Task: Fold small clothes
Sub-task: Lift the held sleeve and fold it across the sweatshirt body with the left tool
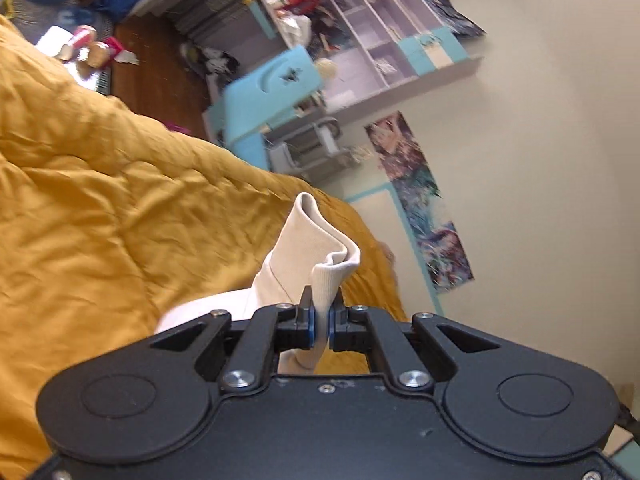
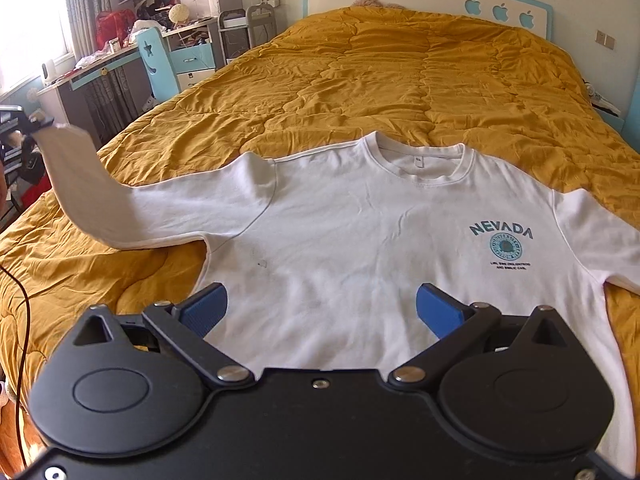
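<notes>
At the far left of the right wrist view, the left tool (image 2: 34, 124) is closed tight on the cuff (image 1: 320, 280) of the sweatshirt (image 2: 360, 248), and the sleeve (image 2: 80, 188) hangs up from it, off the bed (image 2: 360, 80). In the left wrist view the ribbed cuff is pinched between the two pads, and its free end stands folded above them.

In the middle of the right wrist view the white sweatshirt lies flat and face up on the yellow quilt, with its collar toward the headboard (the print "NEVADA" is at the right of the chest). The body is spread out and no fold shows in it yet.

At the bottom of this view the right tool (image 2: 322, 312) stands wide open over the lower part of the shirt and holds nothing. At the right edge the other sleeve (image 2: 600, 240) lies flat on the quilt.

I judge the task is only at its beginning: one sleeve is lifted for the first fold, and the other sleeve and the body remain.
</notes>
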`<state>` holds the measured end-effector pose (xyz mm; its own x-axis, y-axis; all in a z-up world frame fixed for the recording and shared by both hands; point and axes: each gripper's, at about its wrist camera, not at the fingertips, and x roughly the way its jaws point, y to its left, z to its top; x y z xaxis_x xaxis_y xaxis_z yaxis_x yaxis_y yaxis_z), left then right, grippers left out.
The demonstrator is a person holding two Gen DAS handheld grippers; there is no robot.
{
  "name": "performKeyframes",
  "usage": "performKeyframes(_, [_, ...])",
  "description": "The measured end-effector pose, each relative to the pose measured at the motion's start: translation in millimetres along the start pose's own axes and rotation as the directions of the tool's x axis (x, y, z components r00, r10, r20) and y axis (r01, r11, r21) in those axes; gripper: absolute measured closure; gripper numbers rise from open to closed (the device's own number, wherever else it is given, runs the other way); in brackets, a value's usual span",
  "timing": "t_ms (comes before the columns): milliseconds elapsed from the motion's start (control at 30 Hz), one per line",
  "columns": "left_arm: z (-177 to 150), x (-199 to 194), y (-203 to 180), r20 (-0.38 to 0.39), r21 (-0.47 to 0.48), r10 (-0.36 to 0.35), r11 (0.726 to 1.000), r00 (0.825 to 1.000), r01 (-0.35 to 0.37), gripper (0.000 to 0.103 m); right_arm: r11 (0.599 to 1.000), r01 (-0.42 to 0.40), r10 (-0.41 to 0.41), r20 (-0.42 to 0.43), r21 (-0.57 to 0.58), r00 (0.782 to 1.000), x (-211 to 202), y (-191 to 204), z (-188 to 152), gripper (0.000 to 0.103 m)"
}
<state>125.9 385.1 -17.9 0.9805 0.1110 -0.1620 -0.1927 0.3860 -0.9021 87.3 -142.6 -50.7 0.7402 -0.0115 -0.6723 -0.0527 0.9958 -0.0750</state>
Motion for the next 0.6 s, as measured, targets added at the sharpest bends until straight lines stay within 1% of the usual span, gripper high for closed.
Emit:
performKeyframes(33, [-19.0, 10.3, -23.3, -0.042, 0.02, -0.052, 0.998, 0.998, 0.053, 0.101, 1.0, 0.006, -0.006, 0.001, 0.016, 1.0, -2.8, -7.9, -2.3, 0.0])
performKeyframes(67, [-34.1, 17.1, -40.1, -0.075, 0.034, -0.087, 0.995, 0.993, 0.09, 0.101, 0.999, 0.015, -0.015, 0.002, 0.037, 1.0, -6.4, -18.2, -5.2, 0.0])
performKeyframes(100, [-57.0, 27.6, -63.0, -0.121, 0.048, -0.131, 0.989, 0.984, 0.138, 0.101, 0.998, 0.02, -0.02, 0.002, 0.054, 1.0, -9.2, -26.1, -6.4, 0.0])
performKeyframes(133, [-78.2, 35.4, -80.0, -0.161, 0.056, -0.165, 0.983, 0.973, 0.176, 0.101, 0.997, 0.028, -0.028, 0.003, 0.076, 1.0, -13.1, -37.2, -9.3, 0.0])
performKeyframes(200, [-122.9, 49.7, -110.1, -0.246, 0.062, -0.223, 0.967, 0.943, 0.245, 0.101, 0.993, 0.042, -0.043, 0.005, 0.108, 0.999, -20.1, -54.8, -14.8, 0.0])
performKeyframes(267, [-177.9, 68.3, -137.8, -0.344, 0.061, -0.26, 0.953, 0.902, 0.298, 0.1, 0.989, 0.061, -0.063, 0.007, 0.134, 0.998, -27.0, -72.1, -20.8, 0.0])
performKeyframes(300, [-207.9, 77.0, -146.4, -0.392, 0.051, -0.274, 0.947, 0.878, 0.318, 0.1, 0.987, 0.072, -0.073, 0.006, 0.147, 0.997, -30.5, -80.9, -23.5, 0.0])
performKeyframes(367, [-263.8, 95.1, -157.4, -0.48, 0.038, -0.274, 0.943, 0.833, 0.332, 0.1, 0.98, 0.094, -0.096, 0.006, 0.173, 0.995, -38.3, -99.2, -29.6, 0.0])
performKeyframes(400, [-294.9, 104.1, -160.5, -0.526, 0.028, -0.27, 0.942, 0.806, 0.334, 0.1, 0.976, 0.108, -0.111, 0.004, 0.188, 0.994, -41.9, -108.8, -32.5, 0.0])
performKeyframes(433, [-324.5, 114.6, -162.9, -0.577, 0.032, -0.26, 0.94, 0.774, 0.339, 0.095, 0.973, 0.119, -0.122, 0.003, 0.2, 0.992, -45.1, -117.1, -35.2, 0.0])
performKeyframes(467, [-349.8, 124.2, -164.5, -0.624, 0.053, -0.223, 0.944, 0.749, 0.325, 0.08, 0.968, 0.132, -0.135, -0.001, 0.213, 0.991, -48.1, -124.9, -38.5, 0.0])
performKeyframes(500, [-374.8, 132.4, -163.6, -0.676, 0.069, -0.174, 0.952, 0.716, 0.297, 0.073, 0.963, 0.147, -0.149, -0.006, 0.227, 0.989, -50.9, -134.0, -41.5, 0.0])
performKeyframes(533, [-394.2, 135.6, -161.9, -0.713, 0.069, -0.153, 0.956, 0.685, 0.285, 0.07, 0.958, 0.16, -0.163, -0.01, 0.238, 0.987, -53.0, -143.0, -43.6, 0.0])
performKeyframes(567, [-406.4, 133.5, -156.9, -0.736, 0.065, -0.146, 0.957, 0.661, 0.284, 0.07, 0.953, 0.174, -0.177, -0.01, 0.249, 0.984, -55.8, -150.4, -45.8, 0.0])
performKeyframes(600, [-414.2, 130.6, -155.0, -0.749, 0.067, -0.145, 0.954, 0.647, 0.291, 0.07, 0.948, 0.185, -0.19, -0.006, 0.259, 0.982, -57.9, -156.2, -47.3, 0.0])
